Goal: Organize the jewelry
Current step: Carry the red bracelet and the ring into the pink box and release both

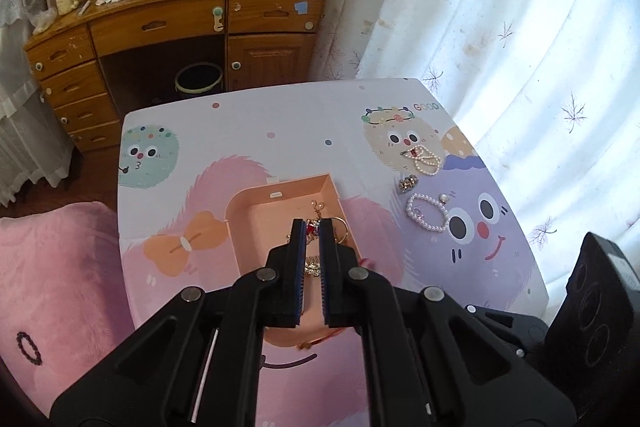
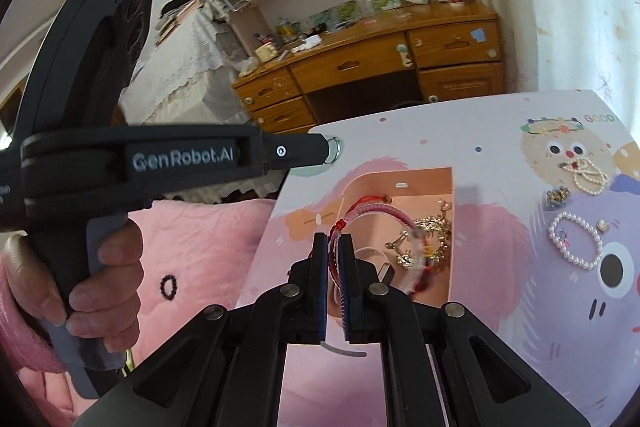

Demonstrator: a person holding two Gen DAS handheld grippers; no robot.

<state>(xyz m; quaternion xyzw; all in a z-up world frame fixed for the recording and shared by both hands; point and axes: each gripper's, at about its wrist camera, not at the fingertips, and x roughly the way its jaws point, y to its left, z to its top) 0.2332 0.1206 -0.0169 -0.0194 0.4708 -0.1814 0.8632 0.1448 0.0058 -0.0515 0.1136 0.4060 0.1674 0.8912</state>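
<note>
A peach jewelry box point(image 1: 276, 203) stands open on the cartoon-print table and holds gold and red pieces. My left gripper point(image 1: 313, 227) hangs over the box, shut on a red-and-gold charm point(image 1: 311, 229). My right gripper point(image 2: 333, 241) is shut on a red and pink braided bracelet point(image 2: 376, 213), whose loop hangs over the box point(image 2: 400, 183). A pearl bracelet point(image 1: 427, 213), a pearl necklace point(image 1: 426, 159) and a small rhinestone piece point(image 1: 408, 183) lie on the table right of the box. They also show in the right wrist view: the bracelet point(image 2: 576, 239), the necklace point(image 2: 588, 175).
A pink plush cushion point(image 1: 52, 275) lies left of the table. A wooden desk point(image 1: 168, 23) with drawers stands behind, with a bin point(image 1: 198, 79) under it. A white curtain point(image 1: 520, 27) hangs to the right. The left gripper's body point(image 2: 120, 163), with the hand holding it, fills the right wrist view's left.
</note>
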